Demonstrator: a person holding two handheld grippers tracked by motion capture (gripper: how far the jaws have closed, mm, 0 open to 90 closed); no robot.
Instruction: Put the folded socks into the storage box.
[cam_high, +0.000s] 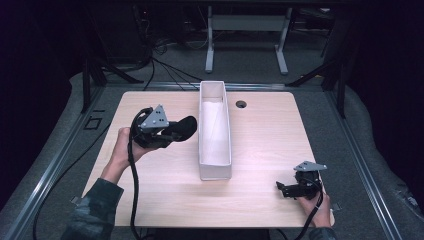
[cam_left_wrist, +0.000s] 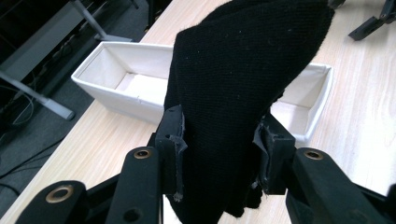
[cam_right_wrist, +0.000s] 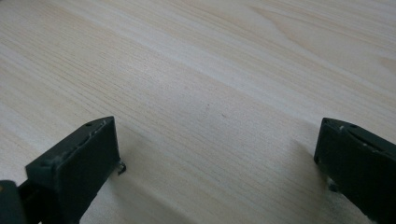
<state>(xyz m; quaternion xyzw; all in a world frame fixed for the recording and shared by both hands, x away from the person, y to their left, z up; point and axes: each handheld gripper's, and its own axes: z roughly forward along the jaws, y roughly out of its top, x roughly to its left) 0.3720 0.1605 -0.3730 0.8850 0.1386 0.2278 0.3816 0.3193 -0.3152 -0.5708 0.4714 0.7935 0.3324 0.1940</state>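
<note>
Clamping a black knit cloth between its jaws, the left claw hangs above the left half of the worktop, just beside the long white bin. From the high view, the cloth juts out toward the bin's left wall and stops short of it, still outside the bin. The left hand grips the claw from behind, and its cable loops down toward the near edge.

The white bin stands along the middle of the worktop, running from the far edge toward the near one, with something pale lying in its far part. A round hole sits in the worktop just right of the bin's far end.

Near the near right corner, the right claw lies low over the wood, held by the right hand. Its jaws stand wide apart, with bare wood between them.
</note>
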